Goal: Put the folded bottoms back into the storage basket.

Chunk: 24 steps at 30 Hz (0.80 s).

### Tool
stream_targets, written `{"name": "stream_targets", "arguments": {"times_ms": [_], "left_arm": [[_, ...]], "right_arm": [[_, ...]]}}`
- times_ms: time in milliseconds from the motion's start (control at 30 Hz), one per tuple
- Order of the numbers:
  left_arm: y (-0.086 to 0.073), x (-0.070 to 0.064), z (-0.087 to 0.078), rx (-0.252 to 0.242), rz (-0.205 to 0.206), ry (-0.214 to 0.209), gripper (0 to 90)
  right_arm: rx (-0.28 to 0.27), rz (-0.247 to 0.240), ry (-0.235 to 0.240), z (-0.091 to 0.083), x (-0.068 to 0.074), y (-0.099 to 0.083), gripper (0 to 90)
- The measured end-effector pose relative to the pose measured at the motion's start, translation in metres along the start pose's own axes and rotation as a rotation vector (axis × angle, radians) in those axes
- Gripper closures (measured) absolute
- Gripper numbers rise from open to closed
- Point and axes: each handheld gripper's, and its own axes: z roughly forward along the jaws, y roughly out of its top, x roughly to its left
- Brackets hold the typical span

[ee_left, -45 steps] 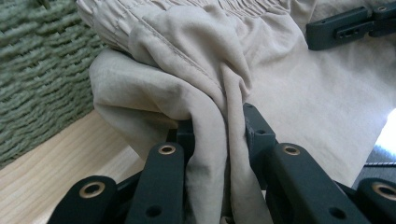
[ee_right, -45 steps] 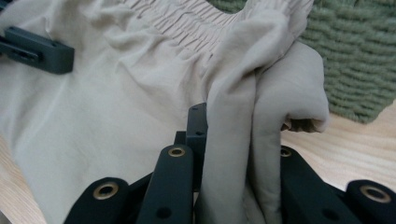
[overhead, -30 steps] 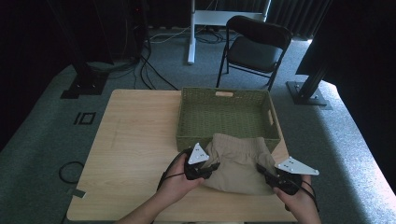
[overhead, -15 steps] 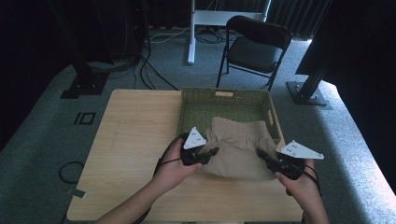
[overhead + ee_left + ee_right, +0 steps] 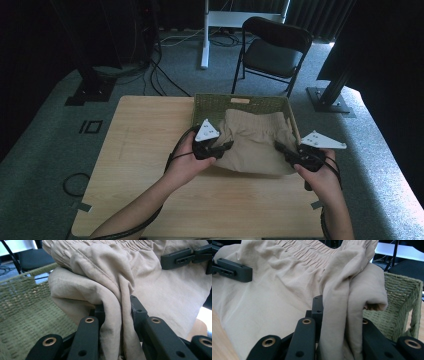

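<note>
A beige folded garment (image 5: 255,142) with an elastic waistband hangs between my two grippers, its far part over the green woven basket (image 5: 210,106). My left gripper (image 5: 227,145) is shut on the garment's left edge; in the left gripper view the cloth (image 5: 117,315) is bunched between the black jaws. My right gripper (image 5: 281,148) is shut on the right edge, and the right gripper view has a thick fold (image 5: 342,322) pinched between its jaws. The basket wall (image 5: 402,305) stands just beyond that fold.
The wooden table (image 5: 145,145) carries the basket at its far middle. A black folding chair (image 5: 272,50) and a white desk leg (image 5: 205,35) stand behind the table. Cables trail from both grippers toward the near edge.
Both grippers have carried the garment away from me, from the table's near side until its far part lies over the basket.
</note>
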Motion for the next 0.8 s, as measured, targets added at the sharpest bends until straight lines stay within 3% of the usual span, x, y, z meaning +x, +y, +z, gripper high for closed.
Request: {"name": "stream_targets", "arguments": {"times_ms": [267, 467, 733, 800], "left_arm": [[0.011, 0.021, 0.009, -0.024, -0.024, 0.010, 75.3], [0.021, 0.034, 0.016, -0.038, -0.011, 0.035, 75.3], [0.032, 0.055, 0.026, -0.075, -0.031, 0.052, 75.5], [0.033, 0.060, 0.029, -0.087, -0.052, 0.055, 75.5]], "right_arm": [[-0.007, 0.016, -0.002, 0.016, -0.013, 0.016, 79.2], [0.003, 0.026, -0.009, 0.030, -0.022, 0.028, 79.2], [0.007, 0.048, -0.020, 0.050, -0.039, 0.049, 79.2], [0.009, 0.050, -0.018, 0.054, -0.041, 0.052, 79.2]]}}
